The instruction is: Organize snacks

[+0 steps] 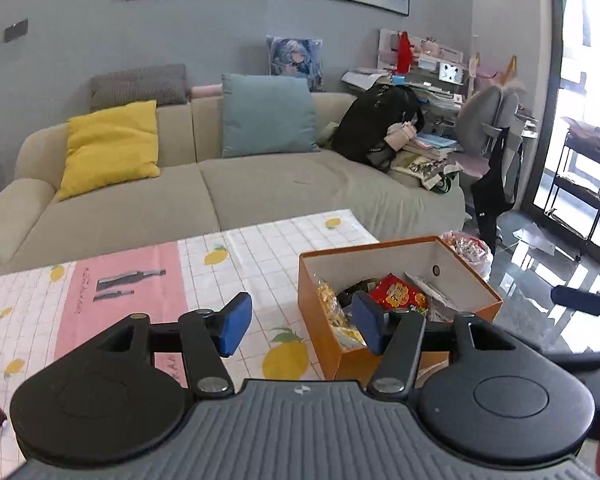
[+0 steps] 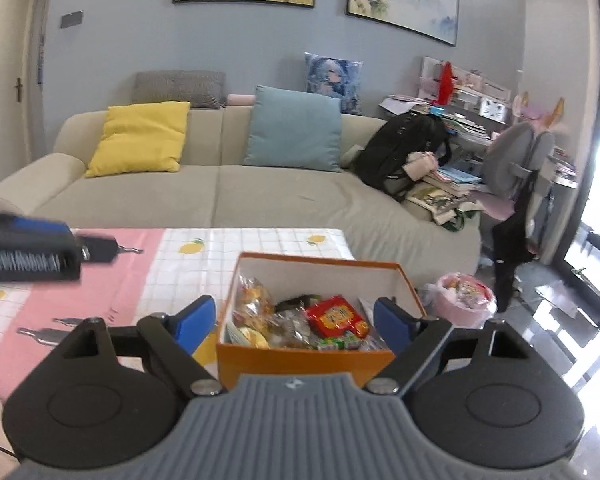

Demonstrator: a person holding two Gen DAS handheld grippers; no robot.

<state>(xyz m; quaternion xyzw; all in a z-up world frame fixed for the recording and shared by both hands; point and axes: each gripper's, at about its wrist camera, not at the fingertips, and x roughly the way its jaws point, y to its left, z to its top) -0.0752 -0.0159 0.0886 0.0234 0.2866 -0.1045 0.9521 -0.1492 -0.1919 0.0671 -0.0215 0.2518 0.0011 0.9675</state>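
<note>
Beyond the gripper, past the worktop's lemon-print cloth point(image 1: 260, 248), a beige sofa point(image 1: 204, 188) carries a yellow cushion point(image 1: 112, 148), a blue cushion point(image 1: 268, 116) and a black backpack point(image 1: 376, 124), with a grey chair point(image 1: 488, 120) to its right.

Snacks point(image 2: 332, 320) in box point(image 2: 300, 354) on table point(image 2: 260, 248), sofa point(image 2: 260, 188) behind

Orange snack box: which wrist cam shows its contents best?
The right wrist view. The orange box sits centred between the open right gripper fingers, so the red packet and clear bags show from above. In the left wrist view the box is off to the right, and a blue pad of the left gripper hides part of the contents.
</note>
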